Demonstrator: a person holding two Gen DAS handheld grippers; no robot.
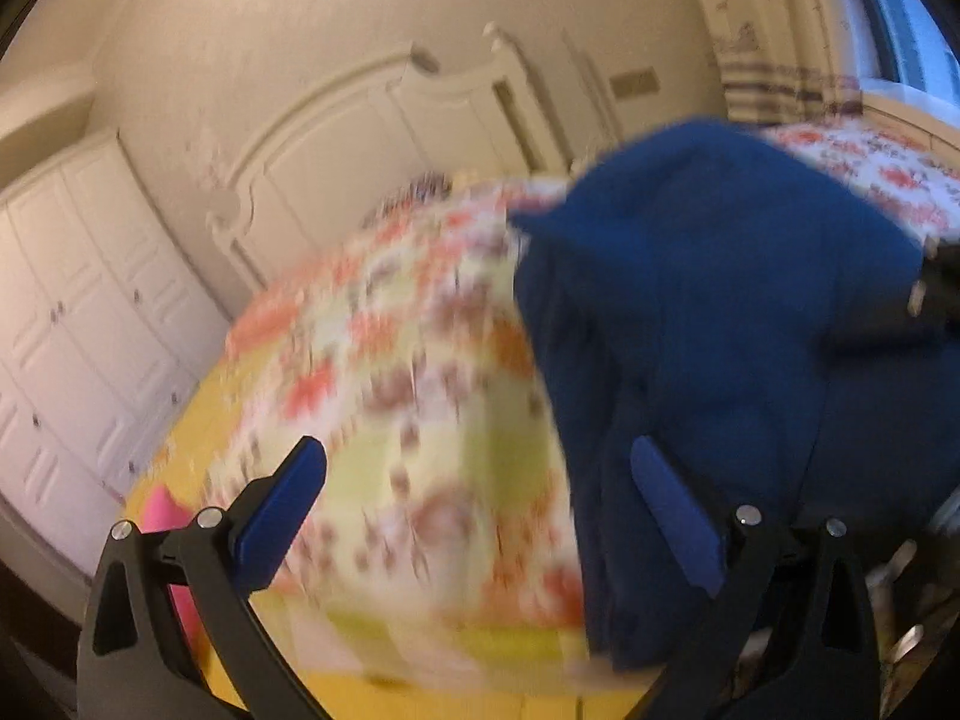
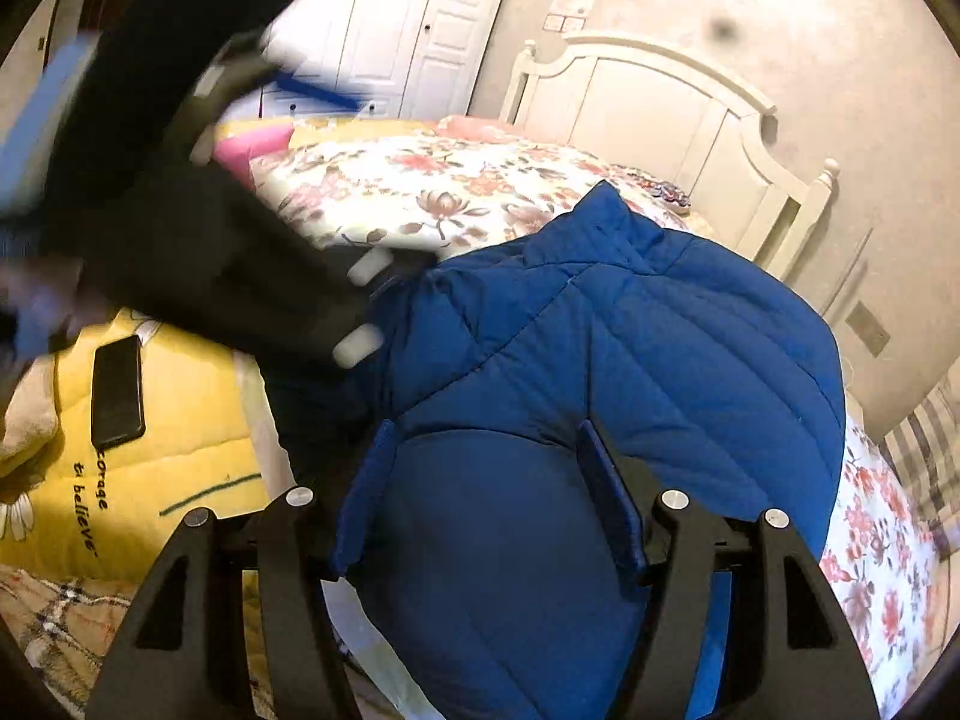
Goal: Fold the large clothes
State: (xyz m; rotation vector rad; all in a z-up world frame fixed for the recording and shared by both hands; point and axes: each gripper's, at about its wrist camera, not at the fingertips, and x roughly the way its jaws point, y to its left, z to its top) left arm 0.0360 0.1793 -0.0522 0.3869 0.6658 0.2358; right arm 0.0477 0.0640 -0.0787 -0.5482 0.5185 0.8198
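I'm working in a home bedroom, cream carved headboard (image 2: pixel 678 114) upper right of the right wrist view, floral quilt (image 2: pixel 432 192) across the bed; white panelled wardrobe doors (image 1: pixel 84 324) at left of the left wrist view, patterned curtain (image 1: pixel 774 30) and window (image 1: pixel 912 30) upper right

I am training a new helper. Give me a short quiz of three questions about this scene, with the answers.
1. True or false: the left tongs hold the jacket.
2. What do the right tongs grip? A) a pillow B) the jacket C) a towel
3. Fill in: the phone lies on the ___ blanket.
Key: 1 false, they are open with nothing between them; 2 B; 3 yellow.
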